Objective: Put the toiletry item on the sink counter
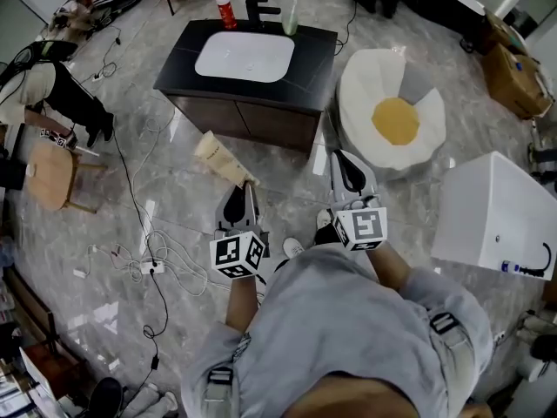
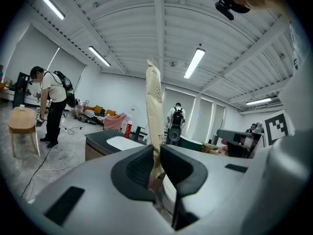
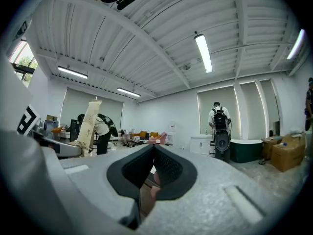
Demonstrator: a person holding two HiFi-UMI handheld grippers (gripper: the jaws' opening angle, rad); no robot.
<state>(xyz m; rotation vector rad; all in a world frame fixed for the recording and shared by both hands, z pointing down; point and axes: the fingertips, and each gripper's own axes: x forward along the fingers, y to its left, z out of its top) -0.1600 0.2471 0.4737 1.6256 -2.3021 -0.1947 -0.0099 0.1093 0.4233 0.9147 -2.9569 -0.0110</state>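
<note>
The left gripper (image 1: 246,186) clamps the crimped end of a cream toothpaste tube (image 1: 221,157); its own view shows both pads pressed on the tube (image 2: 154,102), which stands up between them. The right gripper (image 1: 345,158) is closed with its tips meeting and nothing between them (its own view shows this plainly). The tube is held in the air above the floor, short of the dark sink counter (image 1: 318,55), where a red bottle (image 1: 225,11) and a green bottle (image 1: 291,17) flank the faucet (image 1: 261,9).

Bright, even light falls from ceiling tubes (image 3: 203,53) at twelve o'clock. The marble floor (image 1: 174,190) shows soft glare at nine o'clock. Fisheye bending darkens the corners.
</note>
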